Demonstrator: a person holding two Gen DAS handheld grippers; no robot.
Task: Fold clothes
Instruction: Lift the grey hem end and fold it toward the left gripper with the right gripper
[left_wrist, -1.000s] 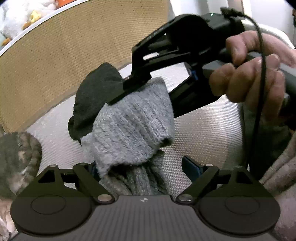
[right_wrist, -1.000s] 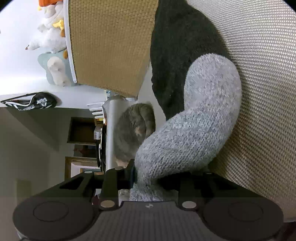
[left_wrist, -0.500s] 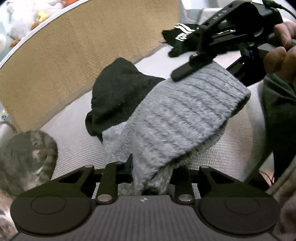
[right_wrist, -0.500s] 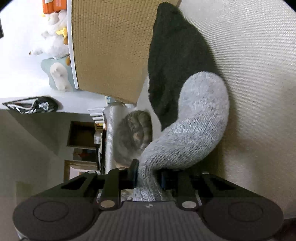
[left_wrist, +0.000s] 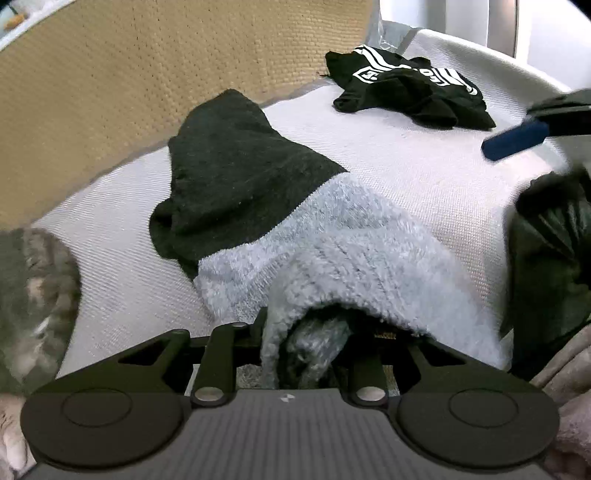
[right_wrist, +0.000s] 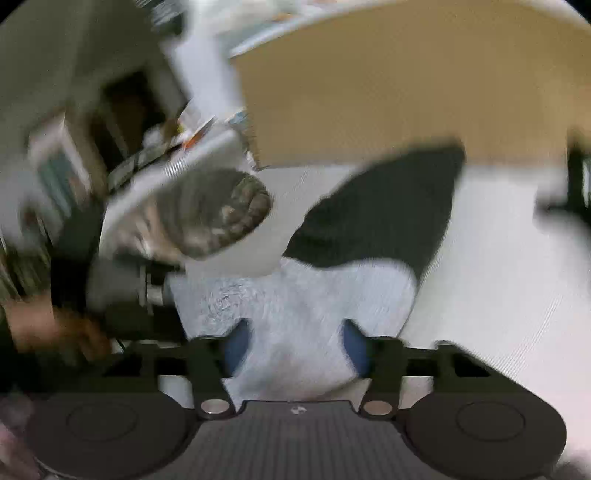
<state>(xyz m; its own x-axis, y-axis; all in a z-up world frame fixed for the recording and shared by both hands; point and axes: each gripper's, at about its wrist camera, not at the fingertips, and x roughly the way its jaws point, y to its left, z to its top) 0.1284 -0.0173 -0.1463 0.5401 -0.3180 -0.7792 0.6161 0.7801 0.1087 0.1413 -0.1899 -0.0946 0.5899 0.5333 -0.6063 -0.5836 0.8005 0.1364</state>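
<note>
I see a wide white woven cushion (left_wrist: 406, 155) filling most of my left view, backed by a tan woven panel (left_wrist: 147, 74) that curves along its far edge. On the cushion lies the sock (left_wrist: 332, 236), grey and fuzzy at the near end and black at the toe end (left_wrist: 236, 166), which points away toward the panel. The grey cuff is doubled over on itself, and that bunched end runs right down between the fingers of my left gripper (left_wrist: 303, 347), which are pinched in on the sock. Further back on the cushion, well apart from the sock, sits a crumpled black garment (left_wrist: 410, 92) with white stripes and lettering. A curled grey tabby cat (left_wrist: 33, 295) lies at the left edge, just beside the cushion. At the far right I catch a blurred blue pad of my right gripper (left_wrist: 517, 142), and below it a dark green sleeve (left_wrist: 546, 258). My right view is badly smeared by motion, but it shows the same sock (right_wrist: 314, 295) on the cushion (right_wrist: 498, 295), the cat (right_wrist: 221, 218) and the panel (right_wrist: 388, 92). My right gripper (right_wrist: 295, 347) stands spread, its blue pads (right_wrist: 236, 343) set either side of the grey end; whether they touch it I cannot tell. A hand (right_wrist: 40, 325) shows blurred at the left.
</note>
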